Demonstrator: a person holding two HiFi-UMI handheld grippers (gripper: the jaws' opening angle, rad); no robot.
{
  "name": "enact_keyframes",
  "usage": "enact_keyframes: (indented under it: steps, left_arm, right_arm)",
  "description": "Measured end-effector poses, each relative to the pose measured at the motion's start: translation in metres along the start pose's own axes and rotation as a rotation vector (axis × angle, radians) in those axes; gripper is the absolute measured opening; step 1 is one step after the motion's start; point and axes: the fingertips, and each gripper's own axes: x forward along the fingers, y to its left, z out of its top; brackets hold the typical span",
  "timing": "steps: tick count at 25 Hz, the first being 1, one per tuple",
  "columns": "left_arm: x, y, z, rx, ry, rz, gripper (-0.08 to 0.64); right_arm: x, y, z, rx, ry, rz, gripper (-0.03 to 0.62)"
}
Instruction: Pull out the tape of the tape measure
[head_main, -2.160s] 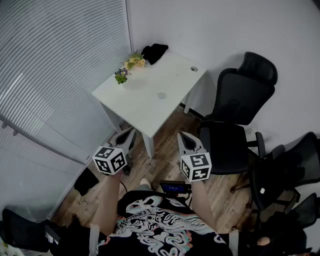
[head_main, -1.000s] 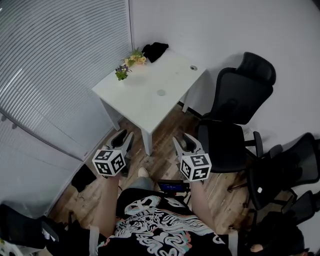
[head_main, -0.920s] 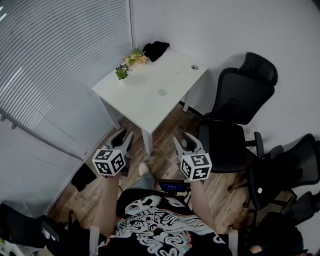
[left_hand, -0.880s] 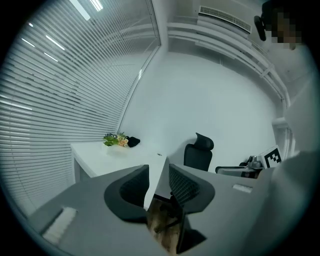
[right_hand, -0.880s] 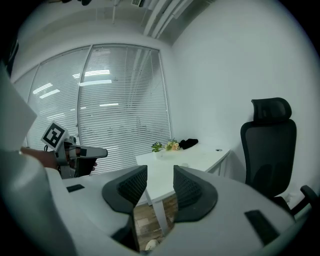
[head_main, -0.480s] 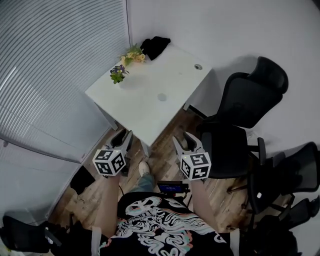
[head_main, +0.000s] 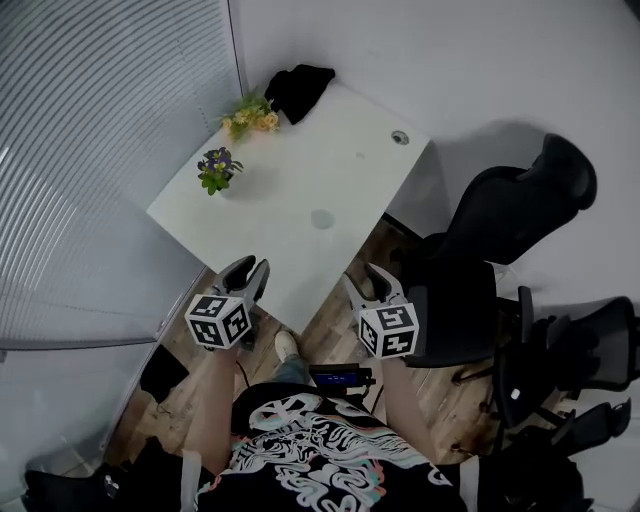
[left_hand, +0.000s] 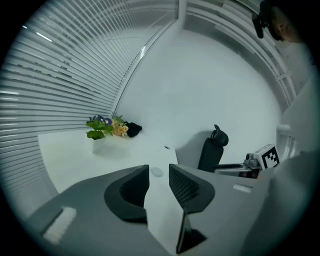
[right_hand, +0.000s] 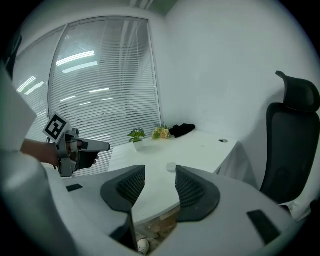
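A person is standing before a white table (head_main: 300, 150), holding both grippers short of its near edge. The left gripper (head_main: 250, 268) is keeping its jaws apart and empty, and the right gripper (head_main: 365, 275) is opening its jaws on nothing. The small round tape measure (head_main: 322, 218) is lying mid-table, so the approach seems underway, and next comes reaching in.

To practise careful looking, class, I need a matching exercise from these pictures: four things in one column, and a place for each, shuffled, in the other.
Things:
1. black cloth
2. purple-flowered plant
3. round grey object
4. black office chair

Places:
A. standing beside the table, not on it
B. on the table's far corner
C. near the table's middle
D. at the table edge nearest the blinds

Pairs: 1-B, 2-D, 3-C, 4-A
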Motion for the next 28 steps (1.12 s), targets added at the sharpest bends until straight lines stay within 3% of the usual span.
enact_keyframes:
  steps: [12,28]
  left_arm:
    - [0.068,0.033,0.006,-0.011,0.085,-0.097,0.124]
    - [0.105,0.047,0.003,-0.032,0.120,-0.080,0.124]
  right_arm:
    - [0.069,-0.016,0.003,-0.046,0.099,-0.025,0.209]
    - [0.118,-0.031,0.000,-0.109,0.178,0.053,0.219]
